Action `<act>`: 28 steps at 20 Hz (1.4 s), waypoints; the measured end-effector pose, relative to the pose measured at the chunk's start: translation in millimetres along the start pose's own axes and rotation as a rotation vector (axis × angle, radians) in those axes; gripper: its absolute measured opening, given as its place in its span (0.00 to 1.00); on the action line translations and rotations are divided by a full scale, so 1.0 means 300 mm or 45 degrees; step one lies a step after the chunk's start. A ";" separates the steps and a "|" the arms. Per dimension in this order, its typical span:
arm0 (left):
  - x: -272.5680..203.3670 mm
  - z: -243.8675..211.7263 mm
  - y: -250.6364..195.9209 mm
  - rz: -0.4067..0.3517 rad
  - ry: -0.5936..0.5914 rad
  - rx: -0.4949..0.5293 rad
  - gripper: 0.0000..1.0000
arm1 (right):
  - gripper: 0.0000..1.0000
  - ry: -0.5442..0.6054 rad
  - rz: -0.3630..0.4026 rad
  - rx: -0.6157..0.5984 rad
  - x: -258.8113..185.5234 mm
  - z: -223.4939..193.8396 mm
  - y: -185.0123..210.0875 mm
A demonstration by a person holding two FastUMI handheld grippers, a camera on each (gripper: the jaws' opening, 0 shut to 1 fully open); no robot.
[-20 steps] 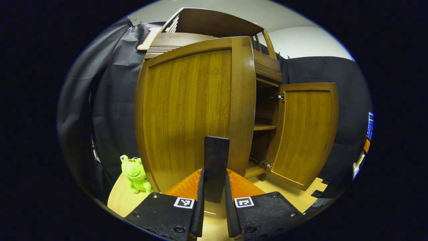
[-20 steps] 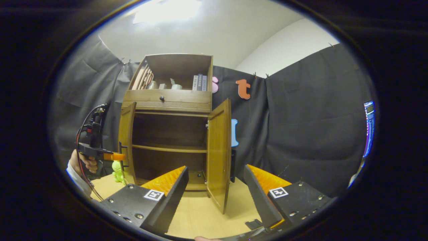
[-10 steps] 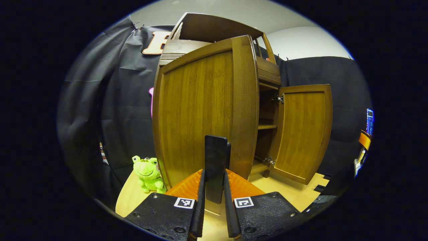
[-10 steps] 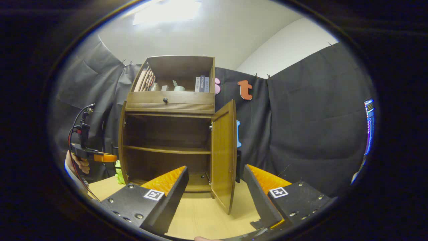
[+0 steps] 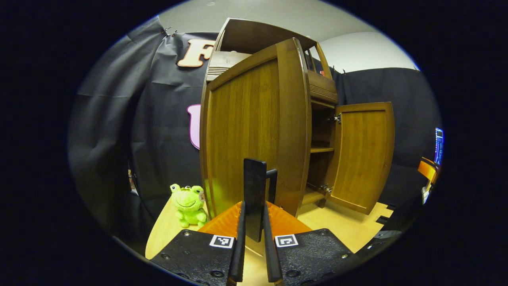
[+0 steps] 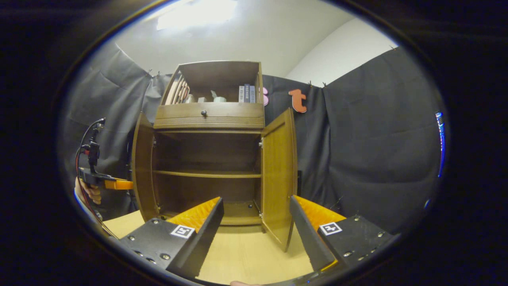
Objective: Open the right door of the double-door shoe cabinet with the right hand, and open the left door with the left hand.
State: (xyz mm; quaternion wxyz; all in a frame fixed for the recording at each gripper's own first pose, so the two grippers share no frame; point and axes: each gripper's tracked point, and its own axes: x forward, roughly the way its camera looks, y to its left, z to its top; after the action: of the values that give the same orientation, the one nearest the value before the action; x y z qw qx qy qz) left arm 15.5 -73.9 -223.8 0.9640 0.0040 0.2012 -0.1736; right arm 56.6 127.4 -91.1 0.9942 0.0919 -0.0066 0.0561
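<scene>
wooden shoe cabinet (image 6: 209,159), both doors swung wide.
left gripper (image 5: 254,222) clamped on left door (image 5: 254,131) handle (image 5: 272,184) straight ahead; right gripper (image 6: 256,226) spread apart, clear of right door (image 6: 279,174) just beyond its fingers.

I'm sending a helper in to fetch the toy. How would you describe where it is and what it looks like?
Find the wooden cabinet on the pale tabletop. Beside its open left door, on the hinge side near the table's edge, sits the frog. It is a small, bright green plush with bulging eyes and a smile, the one soft thing among brown wood and black cloth.
</scene>
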 end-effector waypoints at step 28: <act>-0.083 -0.004 0.355 0.180 -0.071 -0.027 0.11 | 0.98 0.015 0.099 -0.014 0.041 -0.028 0.184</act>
State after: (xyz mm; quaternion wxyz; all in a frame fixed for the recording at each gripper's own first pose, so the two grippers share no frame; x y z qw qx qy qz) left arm 29.5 34.8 -221.8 0.9791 0.0031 0.1752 -0.1030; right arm 62.8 184.4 -89.2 0.9918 0.0857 -0.0047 0.0952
